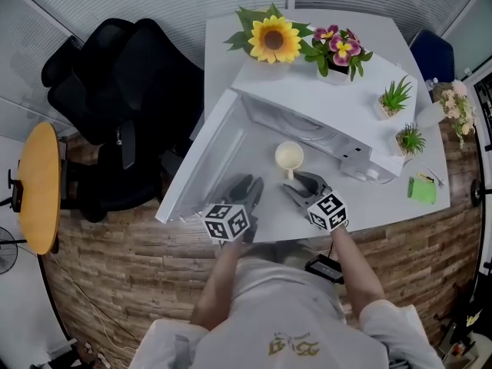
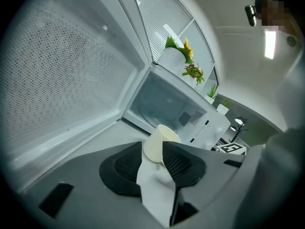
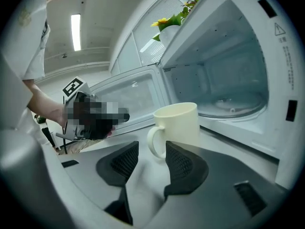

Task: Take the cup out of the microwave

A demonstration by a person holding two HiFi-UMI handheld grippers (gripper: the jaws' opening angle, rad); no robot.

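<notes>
A cream cup (image 1: 289, 157) stands upright on the white table (image 1: 384, 202), just in front of the open white microwave (image 1: 323, 102). The microwave's door (image 1: 207, 156) is swung wide to the left. The cup's handle (image 3: 153, 144) points toward my right gripper (image 1: 298, 185), whose jaws stand open a little short of it, not touching. In the right gripper view the cup (image 3: 178, 125) sits just past the right gripper (image 3: 151, 147). My left gripper (image 1: 247, 186) is open and empty beside the door. Seen from the left gripper (image 2: 152, 148), the cup (image 2: 159, 143) lies beyond the tips.
A sunflower pot (image 1: 270, 41) and a pink flower pot (image 1: 338, 51) sit behind the microwave. Small green plants (image 1: 396, 98) and a green pad (image 1: 421, 189) are at the right. A black office chair (image 1: 115, 91) and a round wooden table (image 1: 38, 187) stand to the left.
</notes>
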